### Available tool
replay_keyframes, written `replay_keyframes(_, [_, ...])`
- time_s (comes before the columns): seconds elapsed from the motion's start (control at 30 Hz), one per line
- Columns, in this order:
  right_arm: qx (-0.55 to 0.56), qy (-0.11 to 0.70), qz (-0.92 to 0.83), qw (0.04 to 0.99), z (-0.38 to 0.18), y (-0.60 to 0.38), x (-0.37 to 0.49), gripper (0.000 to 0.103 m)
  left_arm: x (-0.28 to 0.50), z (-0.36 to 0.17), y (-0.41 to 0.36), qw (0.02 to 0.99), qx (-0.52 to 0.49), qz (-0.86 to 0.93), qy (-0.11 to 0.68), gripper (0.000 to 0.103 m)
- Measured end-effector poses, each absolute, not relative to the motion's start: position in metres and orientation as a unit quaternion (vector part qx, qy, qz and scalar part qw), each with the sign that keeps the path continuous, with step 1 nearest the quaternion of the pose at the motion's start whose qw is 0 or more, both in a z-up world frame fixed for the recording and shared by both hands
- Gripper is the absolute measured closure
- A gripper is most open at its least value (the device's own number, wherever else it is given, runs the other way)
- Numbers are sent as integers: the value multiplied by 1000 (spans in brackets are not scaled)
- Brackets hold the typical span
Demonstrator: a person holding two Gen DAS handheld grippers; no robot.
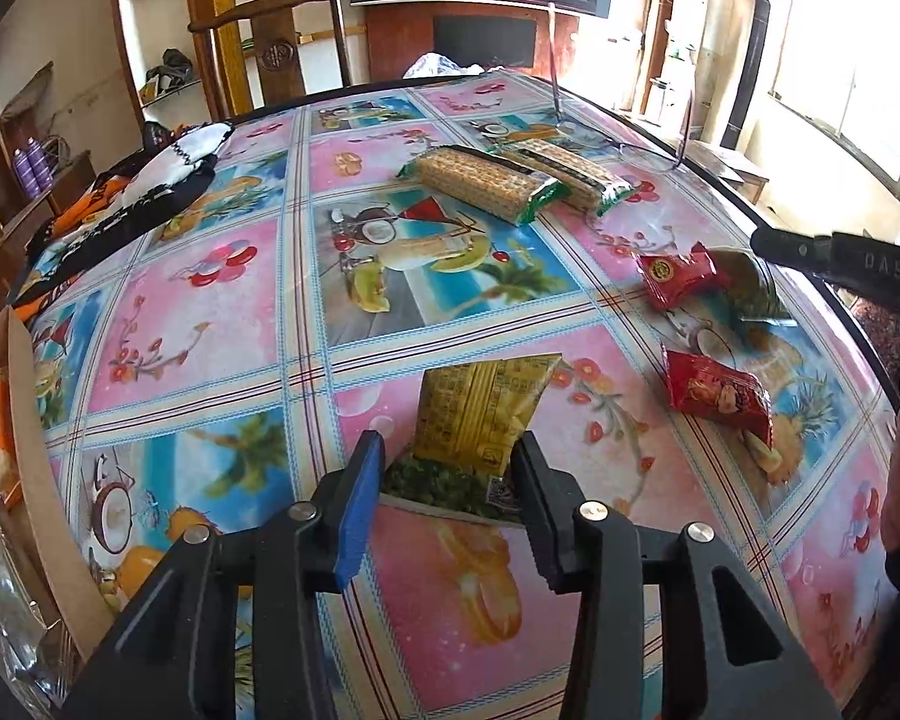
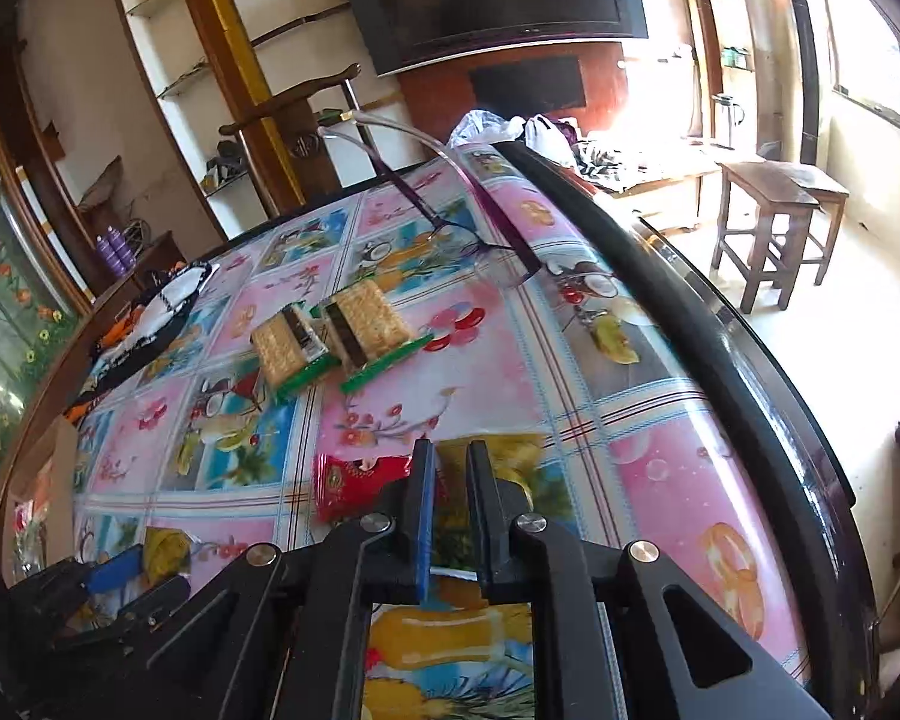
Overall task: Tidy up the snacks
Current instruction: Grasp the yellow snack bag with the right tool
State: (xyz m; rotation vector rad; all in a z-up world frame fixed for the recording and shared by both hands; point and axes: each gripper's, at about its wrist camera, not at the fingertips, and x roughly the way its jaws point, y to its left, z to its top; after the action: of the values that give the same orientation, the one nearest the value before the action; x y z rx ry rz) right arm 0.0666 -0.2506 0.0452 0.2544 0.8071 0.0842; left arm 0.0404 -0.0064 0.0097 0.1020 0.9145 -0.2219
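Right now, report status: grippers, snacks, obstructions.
Left gripper shut on yellow packet. Right gripper shut on green packet. Red packet close beside it.

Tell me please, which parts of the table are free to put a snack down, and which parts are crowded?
Free: the cloth between the clothes and the two cracker packs, and the patch beside the yellow packet toward the cardboard box. Crowded: the edge by the red packets, where the right gripper is working, and around the eyeglasses.
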Motion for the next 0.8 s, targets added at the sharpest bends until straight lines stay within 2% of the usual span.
replay_keyframes(0.13, [173,388,42,904,47,-269,67,91,42,10,1,891,38,-96,441,61])
replay_keyframes(0.2, [190,385,26,903,47,-281,67,81,42,10,1,891,37,-95,442,61])
replay_keyframes(0.23, [198,392,20,898,44,-287,68,71,42,10,1,891,39,-94,441,61])
replay_keyframes(0.27, [204,399,22,894,41,-288,69,69,42,10,1,891,39,-94,442,61])
replay_keyframes(0.4, [194,427,45,882,32,-275,73,67,41,11,3,891,33,-94,443,61])
replay_keyframes(0.57, [108,446,23,888,23,-250,79,65,40,11,3,891,38,-92,442,61])
replay_keyframes(0.67, [16,447,-2,894,18,-227,81,64,40,11,3,891,39,-92,442,61])
replay_keyframes(0.73, [-46,439,-15,897,18,-210,80,66,41,11,3,891,37,-92,442,61])
replay_keyframes(0.8, [-42,439,-14,898,19,-212,78,70,40,12,5,892,30,-94,442,62])
